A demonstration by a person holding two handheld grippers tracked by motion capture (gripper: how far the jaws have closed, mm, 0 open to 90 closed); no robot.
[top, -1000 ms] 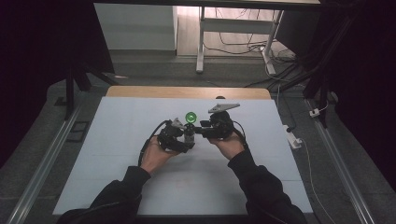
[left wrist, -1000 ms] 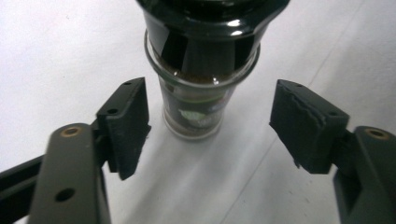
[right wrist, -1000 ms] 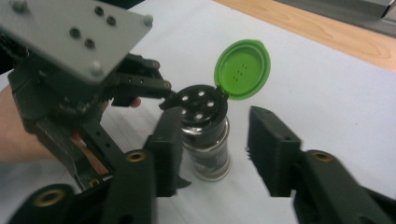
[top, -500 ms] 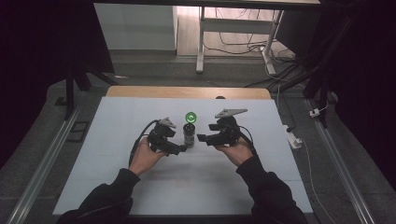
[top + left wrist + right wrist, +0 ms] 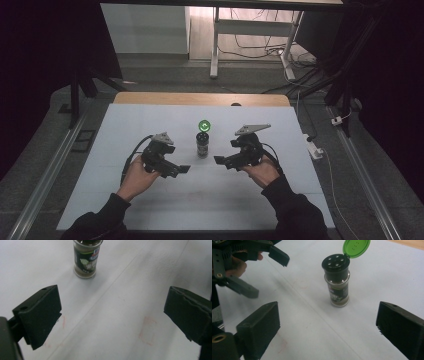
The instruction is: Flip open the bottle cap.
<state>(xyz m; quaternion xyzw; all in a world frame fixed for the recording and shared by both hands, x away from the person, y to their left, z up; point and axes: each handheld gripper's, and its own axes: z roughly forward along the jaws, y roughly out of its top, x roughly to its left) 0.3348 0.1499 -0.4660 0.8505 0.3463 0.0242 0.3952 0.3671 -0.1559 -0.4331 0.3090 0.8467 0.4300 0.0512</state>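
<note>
Your two grippers flank a small glass spice jar [image 5: 202, 145] with a dark label, a black shaker top and a green flip lid [image 5: 204, 125] hinged wide open, standing upright near the middle of the pale blue-white table mat [image 5: 150, 200]. The left gripper [image 5: 182, 169] sits to the jar's left and slightly nearer you; the right gripper [image 5: 219, 160] sits to its right at much the same remove, so neither hand has a clear lead. Both have just been opening, and both now stand spread and empty, with nothing between the jaws and the jar free of any contact. Seen from the left gripper view, the jar [image 5: 86, 261] lies ahead and off toward the left pad [image 5: 41, 315], well apart from it, with bare mat between the pads. Seen from the right gripper view, the jar [image 5: 337, 282] stands ahead between the jaw lines, nearer the right pad's [image 5: 400, 327] side, with the green lid [image 5: 356, 247] tipped back and away from you and the left gripper [image 5: 269, 272] hanging open beyond. The jar's long axis runs straight up, so a grasp on its body would likely have to come in level from the side, while the open lid would have to be pressed forward and down over the shaker holes [image 5: 336, 260].
</note>
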